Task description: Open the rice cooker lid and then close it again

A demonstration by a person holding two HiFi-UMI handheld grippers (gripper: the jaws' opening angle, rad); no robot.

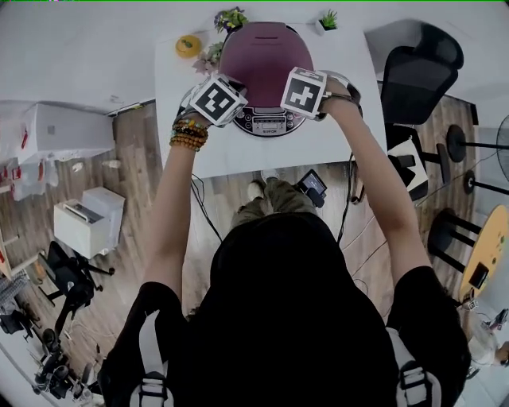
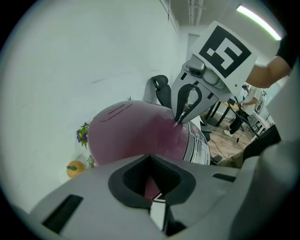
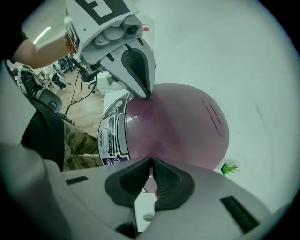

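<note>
At a white table (image 1: 342,143), a person leans over the rice cooker (image 1: 266,56), which stands at 12 o'clock in the head view. Its plum-coloured lid (image 2: 136,131) is down and its control panel (image 1: 269,122) faces the person. The left gripper (image 3: 145,94), jaws pinched together on nothing, rests its tip on the dome at about 7 o'clock. The right gripper (image 2: 178,121), jaws likewise narrowed to a point and empty, meets the dome at about 5 o'clock. Flowers (image 1: 231,17) and an orange ornament (image 1: 188,45) sit at the cooker's 11 o'clock, and a small green plant (image 1: 327,20) at 1 o'clock. Around the table lies a wood floor (image 1: 151,159). A black chair (image 1: 417,71) stands at 2 o'clock and a white cabinet (image 1: 87,219) at 9 o'clock.
</note>
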